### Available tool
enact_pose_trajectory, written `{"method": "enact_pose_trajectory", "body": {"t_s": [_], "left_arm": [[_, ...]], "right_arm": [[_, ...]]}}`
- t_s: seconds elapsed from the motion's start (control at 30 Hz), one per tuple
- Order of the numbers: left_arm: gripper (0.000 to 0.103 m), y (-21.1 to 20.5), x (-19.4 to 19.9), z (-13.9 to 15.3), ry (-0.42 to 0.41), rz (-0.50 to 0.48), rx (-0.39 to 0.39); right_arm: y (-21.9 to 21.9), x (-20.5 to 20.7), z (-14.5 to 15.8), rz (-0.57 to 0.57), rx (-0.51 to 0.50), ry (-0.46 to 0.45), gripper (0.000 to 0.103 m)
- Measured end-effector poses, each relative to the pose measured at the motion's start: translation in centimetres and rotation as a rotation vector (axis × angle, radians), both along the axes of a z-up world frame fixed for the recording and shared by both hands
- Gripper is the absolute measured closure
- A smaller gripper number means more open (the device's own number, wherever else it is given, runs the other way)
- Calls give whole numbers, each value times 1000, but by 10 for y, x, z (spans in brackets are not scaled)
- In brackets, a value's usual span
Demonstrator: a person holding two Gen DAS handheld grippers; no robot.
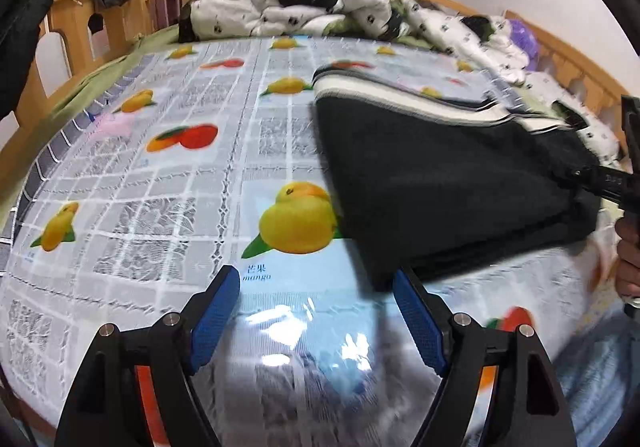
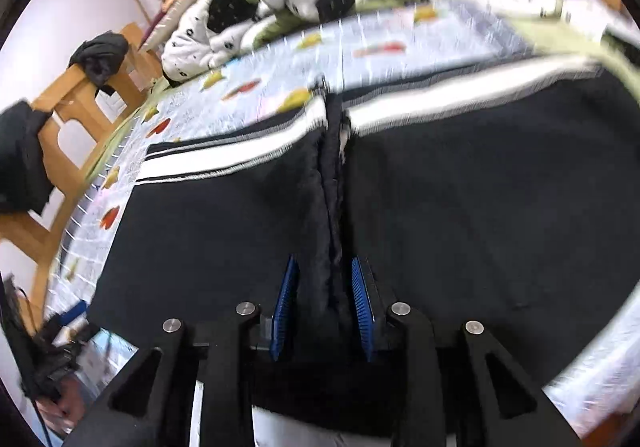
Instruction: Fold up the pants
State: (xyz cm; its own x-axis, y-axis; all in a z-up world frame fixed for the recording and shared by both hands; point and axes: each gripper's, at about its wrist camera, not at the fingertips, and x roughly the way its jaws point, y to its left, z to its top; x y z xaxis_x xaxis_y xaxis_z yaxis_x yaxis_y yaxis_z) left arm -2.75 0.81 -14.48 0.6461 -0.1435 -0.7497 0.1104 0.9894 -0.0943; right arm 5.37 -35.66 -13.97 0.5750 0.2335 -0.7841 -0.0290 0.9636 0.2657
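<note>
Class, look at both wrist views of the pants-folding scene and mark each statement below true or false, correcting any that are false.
1. The right gripper is closed on a fold of the black pants. True.
2. The left gripper holds the pants. False: its jaws are open with nothing between them, above the fruit-print sheet.
3. The pants have a white stripe. True.
4. The pants lie on a bare wooden floor. False: they lie on the sheet-covered bed.
5. A crumpled white quilt sits at the far side of the bed. True.
</note>
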Motion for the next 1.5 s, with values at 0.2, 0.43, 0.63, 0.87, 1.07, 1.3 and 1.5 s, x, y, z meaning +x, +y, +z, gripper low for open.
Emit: {"method": "enact_pose_trajectory", "body": {"t_s": [0.2,0.43,0.63,0.87,1.07,1.3,1.5], "left_arm": [[25,-7,29,26,-42,4,-66],[24,-22,58,-26,90,30,-23],[27,-19,69,0,59,24,-5],[28,-10,111,7,71,18,-138],[31,-3,156,-21,150,4,-266],[58,-2,200,-34,186,32,-363],[92,-3,208,-19,219,21,-489]], "right_arm": [[-4,-11,12,-8,-88,-45,75],[0,-8,-16,-4,-59,108,70],[-30,-35,20,4,-44,43,66],[-158,-32,57,-337,-197,-99,34],[-264,6,0,-536,-70,9,34],[-292,53,-22,-531,64,53,38],[-258,51,25,-495,-93,-126,76]]}}
